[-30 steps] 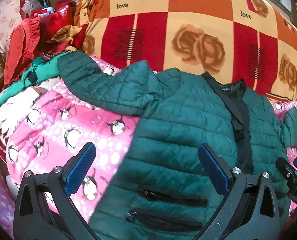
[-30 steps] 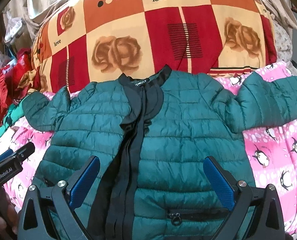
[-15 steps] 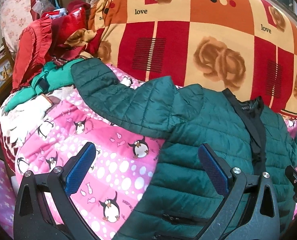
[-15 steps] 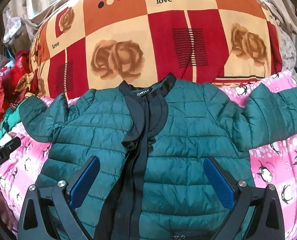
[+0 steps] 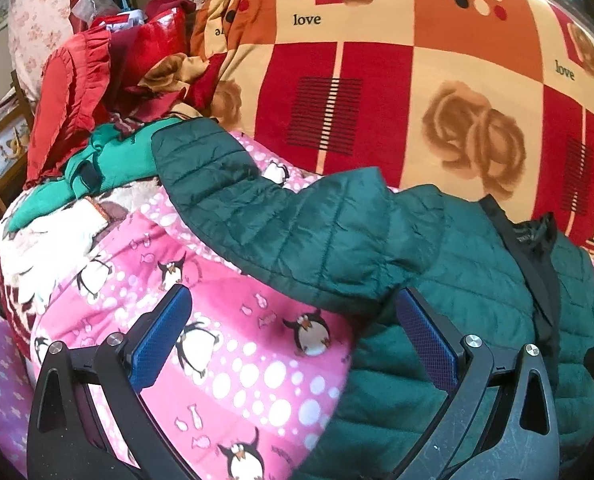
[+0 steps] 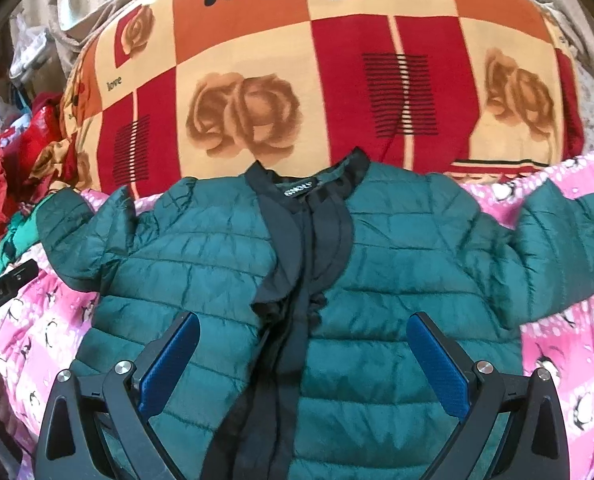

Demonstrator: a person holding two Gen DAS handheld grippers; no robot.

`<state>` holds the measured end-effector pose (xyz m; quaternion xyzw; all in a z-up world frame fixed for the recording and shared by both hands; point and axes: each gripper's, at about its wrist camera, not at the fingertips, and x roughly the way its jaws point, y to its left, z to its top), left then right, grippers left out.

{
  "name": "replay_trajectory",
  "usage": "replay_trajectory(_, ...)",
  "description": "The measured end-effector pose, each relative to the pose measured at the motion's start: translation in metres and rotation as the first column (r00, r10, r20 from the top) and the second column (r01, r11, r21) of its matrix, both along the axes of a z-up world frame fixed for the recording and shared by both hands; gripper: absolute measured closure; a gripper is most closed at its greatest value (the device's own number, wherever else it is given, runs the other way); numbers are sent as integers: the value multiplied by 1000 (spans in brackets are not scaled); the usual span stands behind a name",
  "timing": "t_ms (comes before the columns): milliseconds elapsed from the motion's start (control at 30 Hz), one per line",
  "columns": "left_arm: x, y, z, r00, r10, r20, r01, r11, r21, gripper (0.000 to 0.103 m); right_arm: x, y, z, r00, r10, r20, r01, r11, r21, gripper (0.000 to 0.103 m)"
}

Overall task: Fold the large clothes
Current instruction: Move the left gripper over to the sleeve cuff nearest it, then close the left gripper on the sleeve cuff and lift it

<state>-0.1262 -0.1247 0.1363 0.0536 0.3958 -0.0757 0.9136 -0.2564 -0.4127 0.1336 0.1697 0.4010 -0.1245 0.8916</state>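
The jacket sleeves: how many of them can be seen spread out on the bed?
2. One sleeve reaches out to the left toward the pile of red clothes; the other sleeve stretches right over the pink penguin blanket. Its cuff is cut off by the picture edge.

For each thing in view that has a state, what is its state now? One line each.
Green jacket: laid flat, front up, not yet folded.
Its left sleeve: spread outward over the pink penguin blanket.
Its right sleeve: spread outward.
Black front placket: closed.
Left tool: open, empty.
Right tool: open, empty.
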Motion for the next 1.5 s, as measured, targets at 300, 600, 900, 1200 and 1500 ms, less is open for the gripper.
replay_trajectory(300,53,27,-19,999,31,-19,-32,999,-39,1,23,-3,-24,999,21,-41,-20,1000,20,0)
replay_trajectory(600,143,93,-34,973,196,-120,-215,959,-185,1,26,-6,-30,997,39,-61,-36,998,42,0)
replay_trajectory(900,213,130,-42,941,319,-112,-336,920,-201,1,27,-6,-30,997,51,-62,-47,997,67,0)
replay_trajectory(1200,265,125,-46,930,352,-104,-367,906,-211,34,35,-1,-36,996,65,-67,-60,996,73,0)
replay_trajectory(1500,253,130,-24,951,294,-101,-310,906,-286,94,35,-5,-43,996,49,-81,-43,996,80,0)
